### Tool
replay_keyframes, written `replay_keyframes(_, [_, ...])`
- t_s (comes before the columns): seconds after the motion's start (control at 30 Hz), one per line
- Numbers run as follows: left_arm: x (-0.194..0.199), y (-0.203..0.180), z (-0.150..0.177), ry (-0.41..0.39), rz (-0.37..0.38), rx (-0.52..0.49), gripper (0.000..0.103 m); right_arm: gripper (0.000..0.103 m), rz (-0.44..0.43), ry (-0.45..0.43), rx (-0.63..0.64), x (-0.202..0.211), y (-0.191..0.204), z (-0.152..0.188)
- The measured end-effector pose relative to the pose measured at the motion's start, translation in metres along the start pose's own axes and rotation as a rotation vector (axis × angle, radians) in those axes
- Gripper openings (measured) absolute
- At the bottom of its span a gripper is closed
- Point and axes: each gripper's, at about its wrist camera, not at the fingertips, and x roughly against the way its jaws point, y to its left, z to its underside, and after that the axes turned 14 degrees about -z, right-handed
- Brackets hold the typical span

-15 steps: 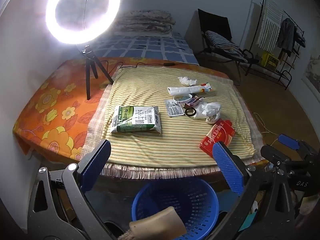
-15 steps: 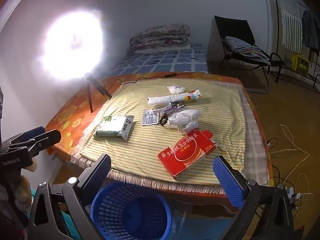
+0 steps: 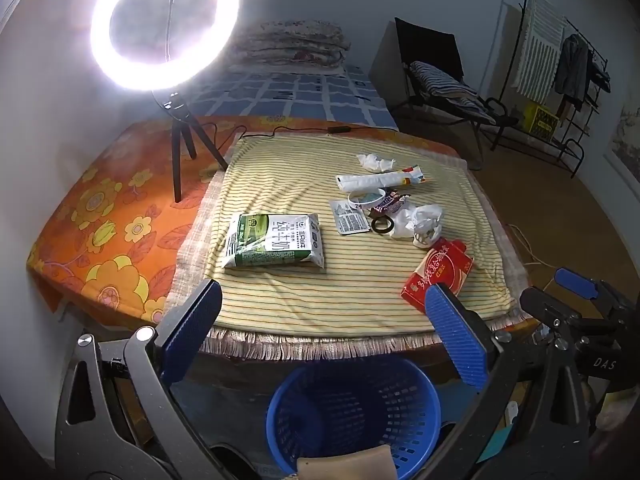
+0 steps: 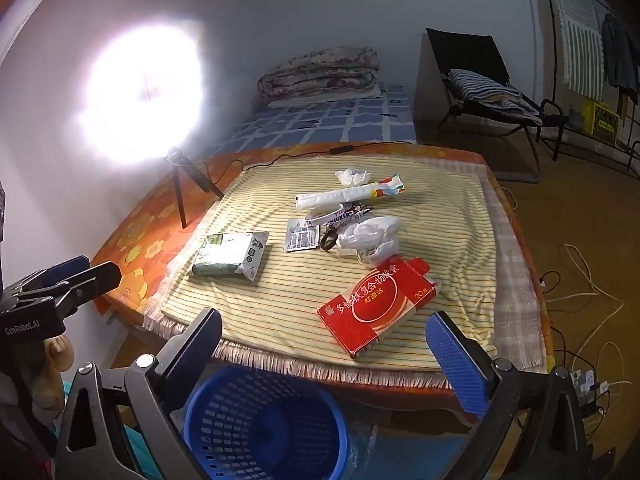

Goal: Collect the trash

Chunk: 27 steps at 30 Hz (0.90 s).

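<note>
Both claws, left (image 3: pixel 324 324) and right (image 4: pixel 326 350), gaping, empty, short of the striped-cloth surface (image 4: pixel 448 232). Nearest item: flat red cardboard box (image 4: pixel 378 306); pinch across narrow sides, lift clear, release over round blue plastic basket (image 4: pixel 264 424).

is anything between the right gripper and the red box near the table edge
Nothing visible. The right gripper has its jaws open and empty, and the flat red cardboard box lies just beyond them on the striped yellow cloth, with only bare cloth between.
</note>
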Motion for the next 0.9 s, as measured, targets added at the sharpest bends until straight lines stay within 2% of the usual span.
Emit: replay_keyframes(0.9, [0.012, 0.002, 0.000, -0.020, 0.007, 0.010, 0.103, 0.103, -0.004, -0.009, -0.008, 0.006, 0.000, -0.002])
